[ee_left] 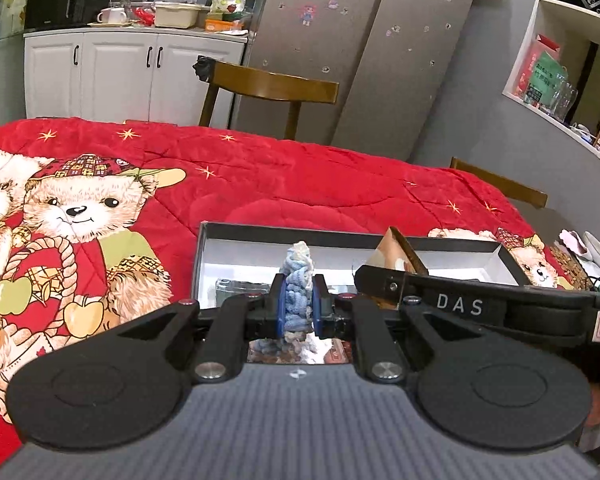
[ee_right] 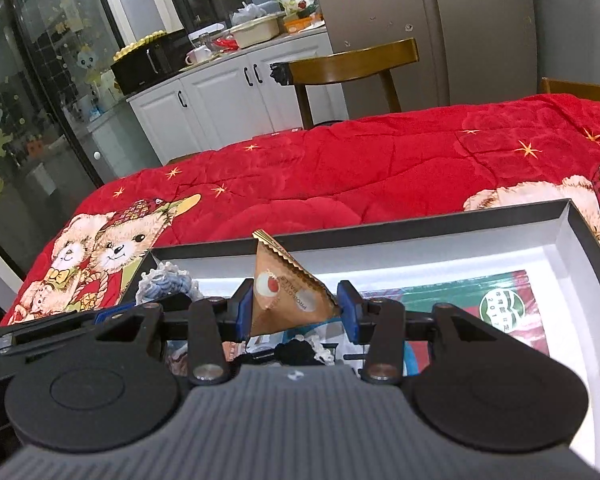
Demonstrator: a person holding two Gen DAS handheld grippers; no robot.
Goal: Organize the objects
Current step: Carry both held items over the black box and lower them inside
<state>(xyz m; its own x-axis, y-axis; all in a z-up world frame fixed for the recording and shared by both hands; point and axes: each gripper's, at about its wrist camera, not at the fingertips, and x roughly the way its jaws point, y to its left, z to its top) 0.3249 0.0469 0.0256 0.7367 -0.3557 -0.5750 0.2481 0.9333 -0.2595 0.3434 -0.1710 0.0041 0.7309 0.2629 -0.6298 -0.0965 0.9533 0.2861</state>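
Left wrist view: left gripper (ee_left: 298,306) pinches a blue-white knitted cloth bundle (ee_left: 298,280); right gripper (ee_right: 296,308) clamps a brown triangular snack packet (ee_right: 288,292) above the open black box (ee_right: 575,232). Early release could miss it.

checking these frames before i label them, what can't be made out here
- Box floor near the grippers: hidden by both gripper bodies in both wrist views.
- Lower end of the blue-white knitted piece: hidden behind the left gripper.
- Green-red packet in the box: its print is too small to read, right wrist view.
- Brown triangular packet: partly hidden by the right gripper.
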